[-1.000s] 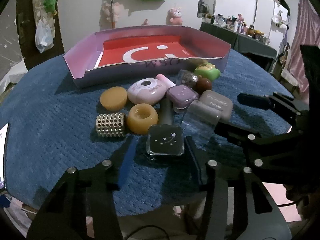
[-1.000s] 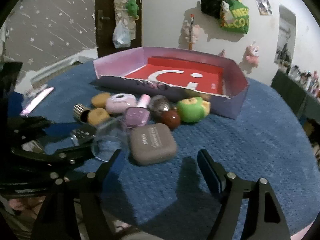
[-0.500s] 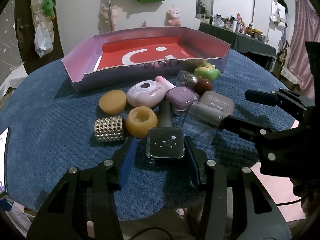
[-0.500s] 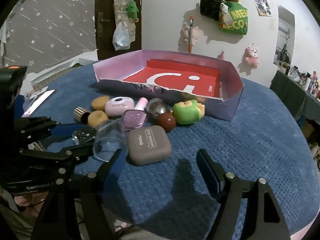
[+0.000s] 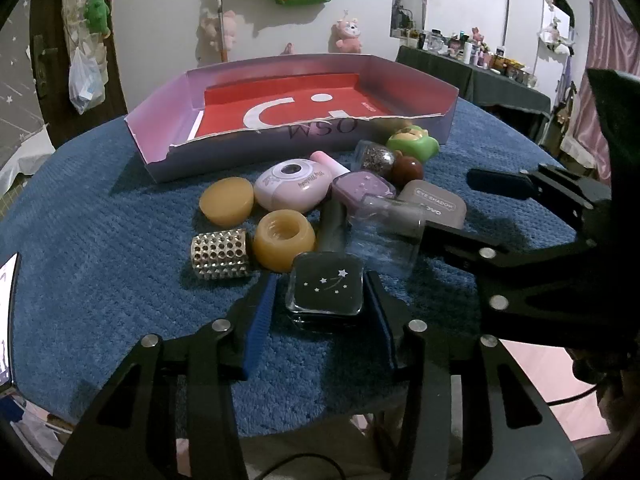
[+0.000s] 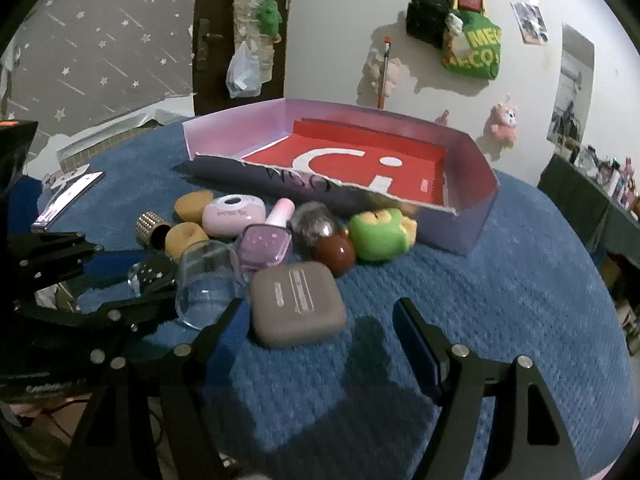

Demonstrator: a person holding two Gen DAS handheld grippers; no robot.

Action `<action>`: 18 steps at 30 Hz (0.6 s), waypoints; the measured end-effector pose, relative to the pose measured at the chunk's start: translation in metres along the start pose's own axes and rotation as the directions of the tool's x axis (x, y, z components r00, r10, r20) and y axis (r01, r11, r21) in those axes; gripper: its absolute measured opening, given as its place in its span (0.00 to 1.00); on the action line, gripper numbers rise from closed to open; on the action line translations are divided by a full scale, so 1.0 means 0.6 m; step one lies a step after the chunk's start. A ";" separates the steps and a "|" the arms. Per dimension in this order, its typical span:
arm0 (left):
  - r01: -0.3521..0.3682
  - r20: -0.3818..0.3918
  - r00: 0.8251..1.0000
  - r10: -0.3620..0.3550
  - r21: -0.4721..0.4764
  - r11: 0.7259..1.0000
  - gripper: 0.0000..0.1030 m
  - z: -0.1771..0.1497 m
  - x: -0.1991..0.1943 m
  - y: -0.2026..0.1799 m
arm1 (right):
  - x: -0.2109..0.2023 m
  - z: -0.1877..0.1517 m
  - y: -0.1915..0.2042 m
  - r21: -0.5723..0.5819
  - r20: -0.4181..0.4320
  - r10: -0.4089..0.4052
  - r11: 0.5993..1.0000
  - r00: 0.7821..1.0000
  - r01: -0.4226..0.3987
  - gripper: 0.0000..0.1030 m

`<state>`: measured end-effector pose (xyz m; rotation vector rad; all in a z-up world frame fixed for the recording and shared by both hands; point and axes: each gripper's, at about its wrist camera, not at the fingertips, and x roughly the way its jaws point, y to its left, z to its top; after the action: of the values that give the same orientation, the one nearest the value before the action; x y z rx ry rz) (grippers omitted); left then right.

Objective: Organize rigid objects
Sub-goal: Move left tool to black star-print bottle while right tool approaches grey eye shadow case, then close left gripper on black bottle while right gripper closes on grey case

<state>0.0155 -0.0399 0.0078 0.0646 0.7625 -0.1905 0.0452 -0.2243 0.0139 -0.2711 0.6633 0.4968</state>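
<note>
- The left tool (image 5: pixel 320 300) sits low over the near edge of the table (image 5: pixel 100 248), its two fingers spread to either side of a dark square bottle with stars (image 5: pixel 326 288). The right finger lies against the bottle's side, while a gap shows by the left finger, so the tool is released rather than clamped.
- The right tool (image 6: pixel 320 332) is also released, fingers wide apart. A grey eye shadow case (image 6: pixel 296 304) lies between its fingertips, just beside the left finger and well clear of the right one.
- Between the two tools lies a clear plastic cup (image 5: pixel 386 232) on its side, touching the grey case and close to the starred bottle.
- Just beyond the starred bottle are an amber ring-shaped piece (image 5: pixel 285 242) and, to its left, a studded gold cylinder (image 5: pixel 220 254) lying on its side.
- Farther back lie a flat amber puck (image 5: pixel 227 200), a pale pink oval case (image 5: pixel 294 186) and a lilac square bottle (image 5: pixel 362 188) with a pink cap.
- To the right of these stand a glitter bottle (image 5: pixel 376 158), a brown ball (image 5: pixel 407 169) and a green toy (image 5: pixel 414 144), the toy touching the box wall.
- At the far side stands an open shallow box (image 5: pixel 160 136) with lilac walls and a red floor; none of the small objects is in it.
- A blue textured cloth covers the table.
</note>
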 end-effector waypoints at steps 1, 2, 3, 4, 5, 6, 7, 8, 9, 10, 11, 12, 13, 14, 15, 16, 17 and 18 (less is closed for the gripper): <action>0.002 0.002 1.000 -0.003 0.002 1.000 0.37 -0.001 0.000 -0.001 | 0.002 0.001 0.001 -0.004 -0.002 0.003 1.000 1.000 -0.003 0.74; 0.003 0.003 1.000 -0.003 0.003 1.000 0.36 -0.001 -0.001 -0.001 | 0.003 0.002 0.000 -0.006 -0.002 0.010 1.000 1.000 -0.010 0.73; 0.003 0.005 1.000 -0.004 0.004 1.000 0.36 -0.002 -0.001 -0.002 | 0.003 0.002 0.001 -0.007 -0.003 0.018 1.000 1.000 -0.018 0.70; 0.005 0.006 1.000 -0.005 0.005 1.000 0.34 -0.002 -0.001 -0.003 | 0.003 0.000 0.001 -0.005 -0.010 0.045 0.999 0.999 -0.045 0.61; 0.005 0.008 1.000 -0.005 0.007 1.000 0.34 -0.003 -0.003 -0.004 | 0.004 -0.002 0.002 -0.001 -0.021 0.071 0.998 0.997 -0.071 0.52; 0.008 0.009 1.000 -0.008 0.007 1.000 0.34 -0.003 -0.003 -0.003 | 0.003 -0.005 0.002 0.003 -0.024 0.072 0.997 0.997 -0.071 0.52; 0.010 0.009 1.000 -0.010 0.005 1.000 0.34 -0.003 -0.003 -0.003 | 0.000 -0.007 0.003 0.000 -0.021 0.063 0.998 0.998 -0.063 0.52; 0.013 0.010 1.000 -0.013 0.003 1.000 0.34 -0.003 -0.004 -0.003 | -0.004 -0.009 0.003 0.002 -0.021 0.058 0.998 0.998 -0.058 0.52; 0.017 0.011 1.000 -0.017 0.000 1.000 0.34 -0.004 -0.005 -0.002 | -0.006 -0.010 0.002 0.006 -0.021 0.056 0.998 0.998 -0.056 0.52; 0.018 0.011 1.000 -0.018 -0.001 1.000 0.34 -0.003 -0.005 -0.001 | -0.011 -0.012 0.000 0.013 -0.018 0.054 0.998 0.998 -0.054 0.52; 0.020 0.012 1.000 -0.020 -0.003 1.000 0.34 -0.004 -0.006 -0.001 | -0.015 -0.014 -0.003 0.020 -0.013 0.047 0.999 0.999 -0.046 0.52; 0.022 0.012 1.000 -0.022 -0.005 1.000 0.34 -0.003 -0.007 0.001 | -0.020 -0.017 -0.006 0.026 -0.012 0.040 0.999 0.999 -0.040 0.52; 0.024 0.012 1.000 -0.024 -0.007 1.000 0.34 -0.003 -0.007 0.001 | -0.024 -0.018 -0.009 0.030 -0.013 0.038 0.999 0.999 -0.038 0.52; 0.026 0.012 1.000 -0.026 -0.009 1.000 0.34 -0.003 -0.008 0.002 | -0.028 -0.021 -0.013 0.038 -0.013 0.034 0.999 0.999 -0.034 0.52; 0.029 0.013 1.000 -0.029 -0.013 1.000 0.34 -0.004 -0.010 0.002 | -0.031 -0.022 -0.017 0.047 -0.011 0.029 0.999 1.000 -0.028 0.52; 0.030 0.013 0.999 -0.030 -0.013 0.999 0.33 -0.004 -0.011 0.001 | -0.034 -0.022 -0.021 0.059 -0.008 0.023 0.998 1.000 -0.023 0.52; 0.031 0.014 0.999 -0.031 -0.012 0.999 0.33 -0.005 -0.012 0.001 | -0.036 -0.022 -0.025 0.069 -0.007 0.024 0.997 1.000 -0.023 0.52; 0.029 0.014 0.999 -0.029 -0.010 1.000 0.33 -0.006 -0.012 0.000 | -0.037 -0.020 -0.028 0.082 -0.008 0.032 0.996 0.999 -0.031 0.52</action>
<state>0.0079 -0.0386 0.0105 0.0424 0.7509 -0.2141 0.0326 -0.2516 0.0205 -0.1855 0.6959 0.4976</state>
